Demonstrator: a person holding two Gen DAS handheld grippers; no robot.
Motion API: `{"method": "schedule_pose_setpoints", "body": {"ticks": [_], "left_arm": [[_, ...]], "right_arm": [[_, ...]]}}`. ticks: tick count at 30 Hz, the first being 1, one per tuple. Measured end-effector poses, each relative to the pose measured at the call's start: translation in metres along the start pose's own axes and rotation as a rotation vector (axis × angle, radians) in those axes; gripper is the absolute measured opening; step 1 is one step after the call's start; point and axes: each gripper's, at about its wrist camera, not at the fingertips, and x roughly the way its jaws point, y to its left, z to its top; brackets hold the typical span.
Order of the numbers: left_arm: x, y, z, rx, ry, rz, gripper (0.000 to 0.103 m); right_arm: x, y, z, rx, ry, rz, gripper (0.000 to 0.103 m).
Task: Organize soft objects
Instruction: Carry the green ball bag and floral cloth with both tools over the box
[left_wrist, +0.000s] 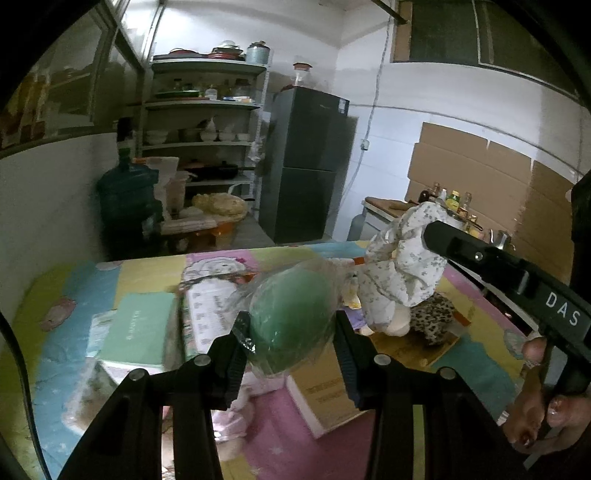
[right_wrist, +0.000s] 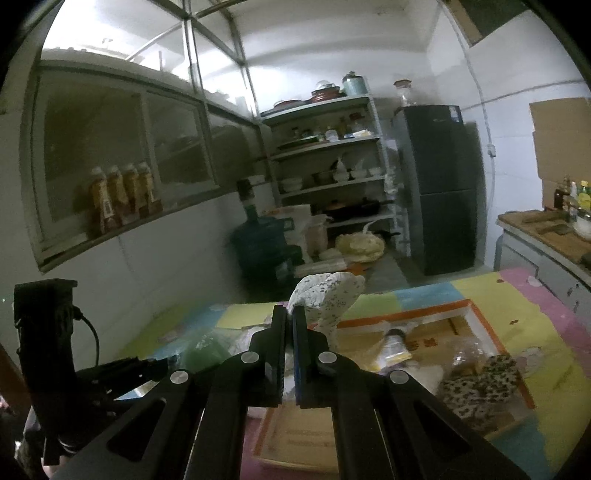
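Observation:
My left gripper (left_wrist: 291, 328) is shut on a green soft lump in a clear plastic bag (left_wrist: 291, 317), held above the colourful mat (left_wrist: 66, 332). In the right wrist view the bagged lump (right_wrist: 203, 350) shows low at the left, beside the left gripper (right_wrist: 162, 363). My right gripper (right_wrist: 290, 314) is shut on a white floral cloth (right_wrist: 328, 291) that bunches up past its tips. From the left wrist view that cloth (left_wrist: 402, 258) hangs from the right gripper (left_wrist: 428, 230), with a hand (left_wrist: 535, 406) on its handle. A leopard-print cloth (right_wrist: 480, 380) lies in an open cardboard box (right_wrist: 484, 317).
A mint-green box (left_wrist: 136, 332) and a printed flat package (left_wrist: 207, 310) lie on the mat to the left. A shut cardboard carton (left_wrist: 325, 395) sits under the grippers. Beyond the mat stand a water jug (left_wrist: 125, 192), shelves (left_wrist: 207, 107), a fridge (left_wrist: 306, 162) and a counter with bottles (right_wrist: 554, 229).

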Motion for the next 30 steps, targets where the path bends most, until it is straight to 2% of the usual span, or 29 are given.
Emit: {"method": "schedule_pose_setpoints", "body": {"ticks": [15,30], "left_arm": [[0.03,-0.035,0.004,0.026,0.031,-0.049,0.044],[0.06,-0.051,0.002,0.036,0.074,-0.039,0.044]], "right_arm": [[-0.01,-0.039,0.003,0.035,-0.011,-0.057,0.003],[0.002,-0.069,-0.005,0.084,0.015,-0.051,0.003]]}}
